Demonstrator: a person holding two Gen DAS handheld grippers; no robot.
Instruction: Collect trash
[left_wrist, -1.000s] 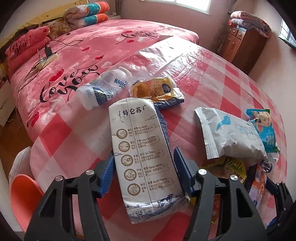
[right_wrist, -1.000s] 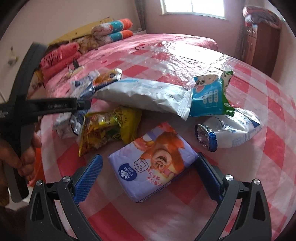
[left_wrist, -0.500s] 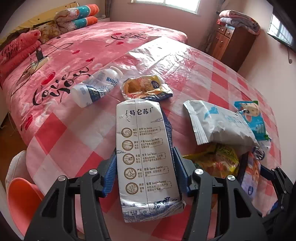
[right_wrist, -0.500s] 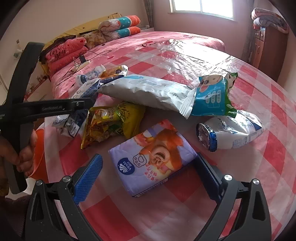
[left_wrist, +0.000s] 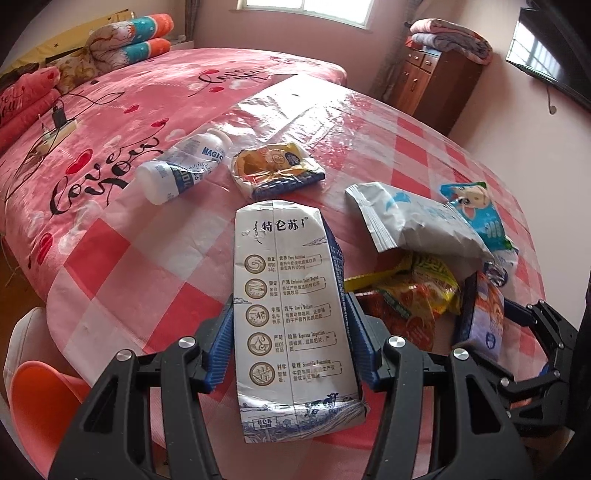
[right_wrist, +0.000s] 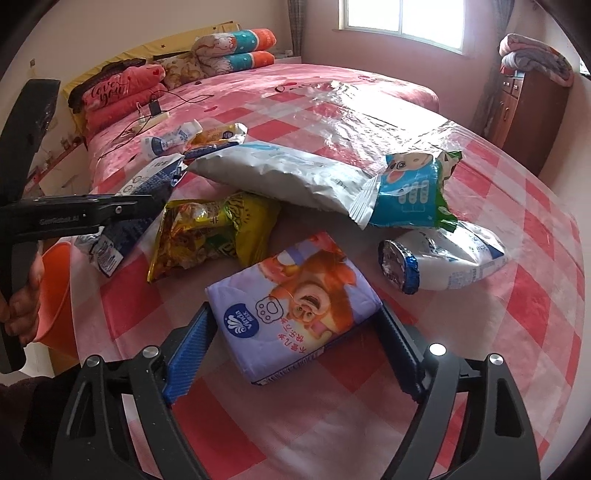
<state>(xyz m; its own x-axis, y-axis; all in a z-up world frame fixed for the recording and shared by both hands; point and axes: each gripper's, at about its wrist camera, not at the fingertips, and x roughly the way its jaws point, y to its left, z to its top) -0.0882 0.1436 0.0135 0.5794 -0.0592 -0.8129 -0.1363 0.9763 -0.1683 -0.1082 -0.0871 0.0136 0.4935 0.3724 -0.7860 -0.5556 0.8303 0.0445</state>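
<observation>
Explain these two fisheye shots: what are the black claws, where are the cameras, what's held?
No robot here: a person holds a two-finger gripper in each hand, with a camera on each looking along its fingers.

Left view: the left gripper is clamped on a flattened milk carton.

Right view: the right gripper straddles a tissue pack. Its jaws have just been closing, and whether the pads press yet is unclear.

On the checked tablecloth lie more trash: a grey bag, yellow snack bag, blue puppy packet and white bottle. An orange bin stands at the table's edge.
</observation>
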